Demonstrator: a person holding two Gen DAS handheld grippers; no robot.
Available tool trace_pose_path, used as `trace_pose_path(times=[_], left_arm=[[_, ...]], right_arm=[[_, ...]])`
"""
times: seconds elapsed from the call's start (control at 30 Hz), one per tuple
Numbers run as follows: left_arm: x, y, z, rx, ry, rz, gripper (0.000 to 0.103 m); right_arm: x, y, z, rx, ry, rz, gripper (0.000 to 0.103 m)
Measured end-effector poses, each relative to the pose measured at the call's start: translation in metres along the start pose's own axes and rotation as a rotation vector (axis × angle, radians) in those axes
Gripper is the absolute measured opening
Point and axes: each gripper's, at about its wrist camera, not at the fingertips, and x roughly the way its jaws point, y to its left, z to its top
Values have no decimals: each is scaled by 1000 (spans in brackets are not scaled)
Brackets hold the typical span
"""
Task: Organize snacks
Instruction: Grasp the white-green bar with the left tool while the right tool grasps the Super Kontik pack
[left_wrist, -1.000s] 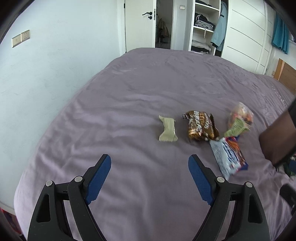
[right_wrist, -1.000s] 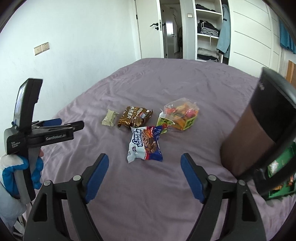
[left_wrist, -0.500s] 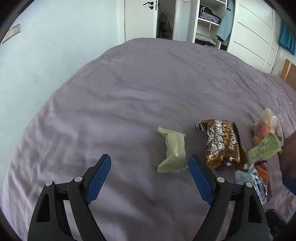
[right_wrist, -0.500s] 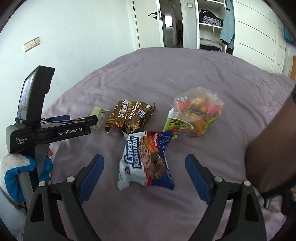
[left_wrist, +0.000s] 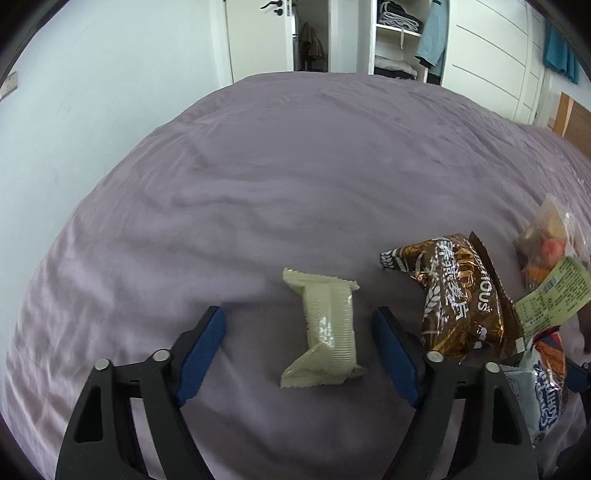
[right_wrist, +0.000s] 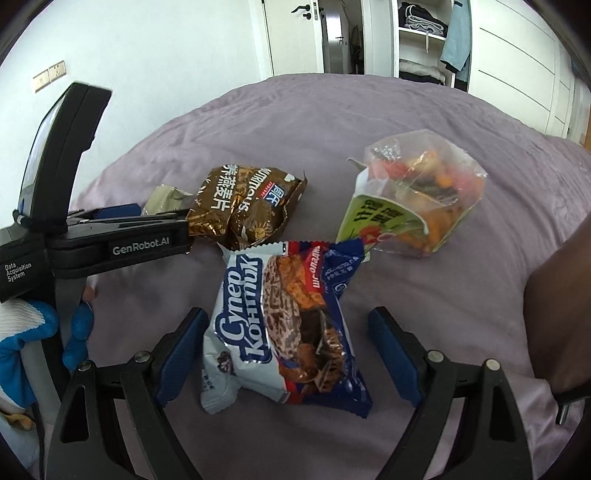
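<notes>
Several snacks lie on a purple bed (left_wrist: 258, 177). My left gripper (left_wrist: 299, 332) is open, its fingers on either side of a pale green wafer packet (left_wrist: 327, 328). A brown oat snack bag (left_wrist: 458, 295) lies to its right. My right gripper (right_wrist: 288, 336) is open around a blue and white cookie packet (right_wrist: 280, 325). The brown bag (right_wrist: 247, 203) and a clear bag of mixed colourful snacks (right_wrist: 413, 195) lie beyond it. The left gripper shows side-on at the left of the right wrist view (right_wrist: 110, 240), with the green packet (right_wrist: 162, 197) partly hidden behind it.
A dark brown container (right_wrist: 561, 302) stands at the right edge. A white wall is on the left. A door (right_wrist: 295, 33) and an open wardrobe (right_wrist: 424, 37) are behind the bed. The clear bag's green label (left_wrist: 550, 291) shows at the right of the left wrist view.
Both grippers have moved forward and down. The left one now straddles the green packet, and the right one now straddles the blue and white packet. Both stayed open.
</notes>
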Motion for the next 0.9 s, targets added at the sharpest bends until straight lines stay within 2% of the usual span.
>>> trace_pose_path(times=[0.1, 0.2, 0.23, 0.27, 0.4, 0.53, 0.73, 0.9], left_arm=[[3, -5, 0, 21, 0, 6, 63], [5, -12, -1, 46, -4, 16, 48], [5, -14, -2, 56, -7, 19, 37], [4, -17, -2, 67, -10, 24, 31], [0, -24, -2, 97, -14, 44, 29], [-12, -24, -1, 84, -11, 39, 28], [-56, -33, -12, 75, -24, 29, 28], [-100, -41, -34, 71, -23, 22, 28]], right_arm=[[2, 0, -1, 1, 0, 11, 55], [1, -2, -2, 7, -8, 24, 48], [1, -4, -3, 11, -10, 33, 46], [1, -4, -3, 14, -8, 39, 44], [-5, -6, -2, 24, 7, 59, 36], [-25, -4, -7, 21, 13, 73, 36], [-75, -2, -24, 31, 4, 76, 36], [-118, -3, -45, 41, -2, 56, 36]])
